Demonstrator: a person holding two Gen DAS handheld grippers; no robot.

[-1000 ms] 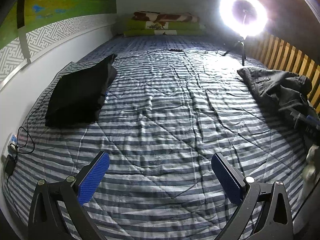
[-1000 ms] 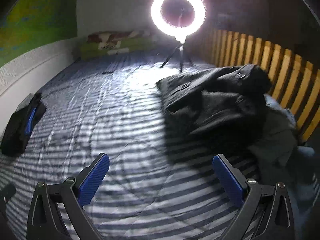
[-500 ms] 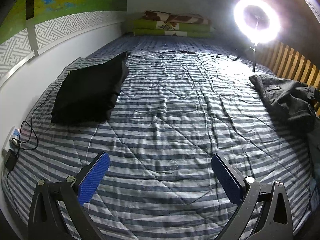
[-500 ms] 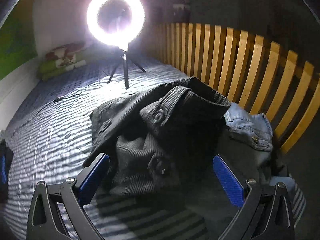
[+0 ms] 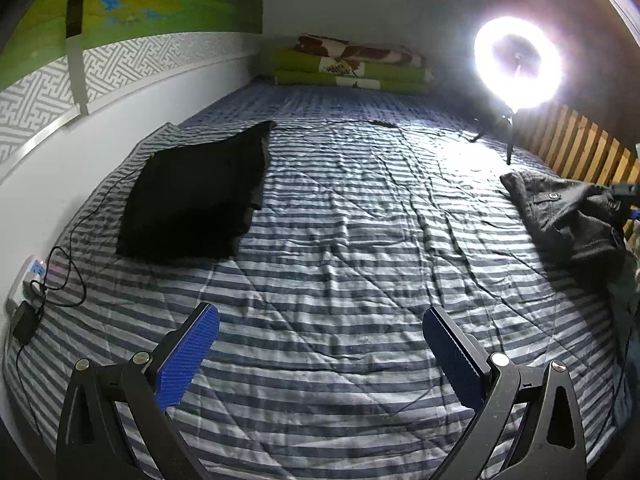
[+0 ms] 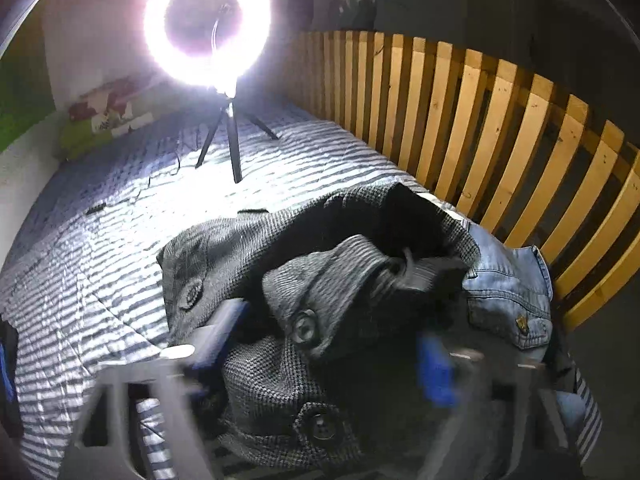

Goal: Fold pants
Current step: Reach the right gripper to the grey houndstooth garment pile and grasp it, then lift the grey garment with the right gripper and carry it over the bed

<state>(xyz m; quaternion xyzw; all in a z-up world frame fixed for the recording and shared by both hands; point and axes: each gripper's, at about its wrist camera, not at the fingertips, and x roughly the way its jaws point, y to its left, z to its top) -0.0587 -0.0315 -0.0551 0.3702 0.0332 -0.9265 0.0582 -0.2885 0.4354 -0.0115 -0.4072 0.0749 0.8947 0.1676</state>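
A crumpled pair of grey checked pants (image 6: 280,380) with dark buttons lies in a heap at the bed's right side, also seen in the left wrist view as the grey pants (image 5: 568,216). My right gripper (image 6: 328,344) is open and blurred, down among the heap, with grey cloth between its blue fingers (image 6: 436,368). A folded black pair of pants (image 5: 196,204) rests flat near the left wall. My left gripper (image 5: 320,348) hangs open over bare striped bedding, holding nothing.
A blue denim garment (image 6: 508,284) lies under the grey heap by the wooden slat rail (image 6: 480,120). A ring light on a tripod (image 6: 206,28) stands on the striped quilt (image 5: 340,248). Folded blankets (image 5: 352,66) sit at the head. A power strip with cables (image 5: 28,292) lies by the left wall.
My right gripper has swung right and dropped onto the grey pants heap, its fingers now around the cloth. My left gripper turned slightly left, still above the bedding.
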